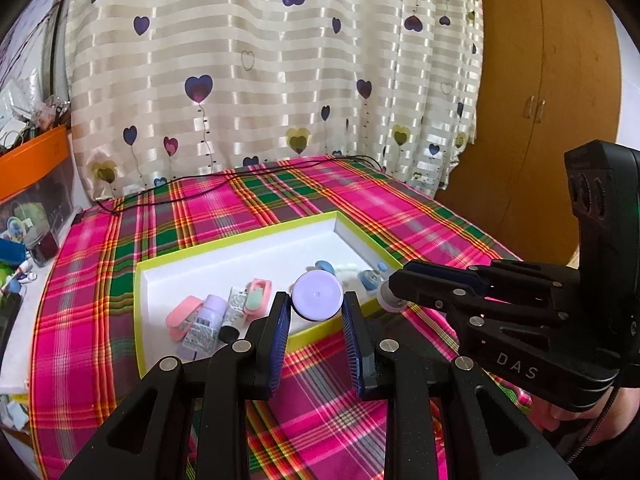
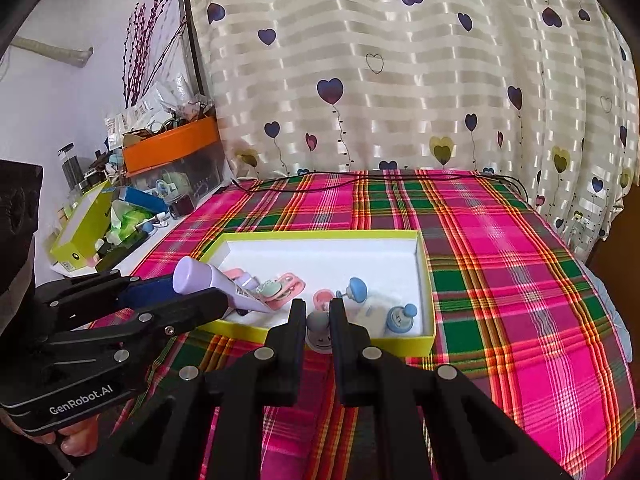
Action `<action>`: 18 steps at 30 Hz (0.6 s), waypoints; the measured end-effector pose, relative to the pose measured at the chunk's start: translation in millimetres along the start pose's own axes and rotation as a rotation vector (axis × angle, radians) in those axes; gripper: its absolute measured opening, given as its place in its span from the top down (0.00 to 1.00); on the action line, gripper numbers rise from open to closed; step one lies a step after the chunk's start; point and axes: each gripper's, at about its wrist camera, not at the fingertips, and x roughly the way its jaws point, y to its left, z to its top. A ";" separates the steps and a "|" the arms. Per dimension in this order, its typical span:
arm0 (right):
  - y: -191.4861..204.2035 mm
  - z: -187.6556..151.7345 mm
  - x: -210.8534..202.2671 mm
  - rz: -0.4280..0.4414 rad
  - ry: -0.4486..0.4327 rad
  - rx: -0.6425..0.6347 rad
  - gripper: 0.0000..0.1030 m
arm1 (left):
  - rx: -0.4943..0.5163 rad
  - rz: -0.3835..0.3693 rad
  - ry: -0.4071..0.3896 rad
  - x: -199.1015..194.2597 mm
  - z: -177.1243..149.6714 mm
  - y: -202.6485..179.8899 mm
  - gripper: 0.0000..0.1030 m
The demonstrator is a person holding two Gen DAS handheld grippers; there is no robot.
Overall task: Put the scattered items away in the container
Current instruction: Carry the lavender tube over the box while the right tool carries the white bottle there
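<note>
Both claws carry items at the near rim of the box.
Left claw point(image 1: 316, 312) grips the lilac tube point(image 2: 216, 284), its long axis pointing into the box point(image 2: 424, 276); right claw point(image 2: 318, 320) clamps a small grey knob point(image 2: 318, 330) just outside.

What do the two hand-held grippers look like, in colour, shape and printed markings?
Both are black plastic with silver round rivets on jointed linkage bars. The left hand-held gripper has two flat fingers lined with ribbed blue pads; its body reads "GenRobot.AI" in the right wrist view. The right hand-held gripper has "DAS" in pale letters on its body, and a black braided cable hangs beneath it.
</note>
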 end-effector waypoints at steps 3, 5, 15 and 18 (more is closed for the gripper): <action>-1.4 4.0 3.1 -0.003 -0.003 -0.002 0.88 | -0.008 0.006 0.002 3.5 2.0 2.8 0.74; -2.7 5.6 4.9 -0.003 -0.004 -0.002 0.88 | -0.013 0.008 0.004 5.8 3.0 4.5 0.74; -4.8 12.8 17.1 -0.002 0.003 -0.006 0.88 | -0.040 0.021 0.015 18.1 6.6 13.4 0.74; -5.7 14.2 20.2 -0.003 0.005 -0.006 0.88 | -0.046 0.025 0.019 21.6 7.7 15.4 0.74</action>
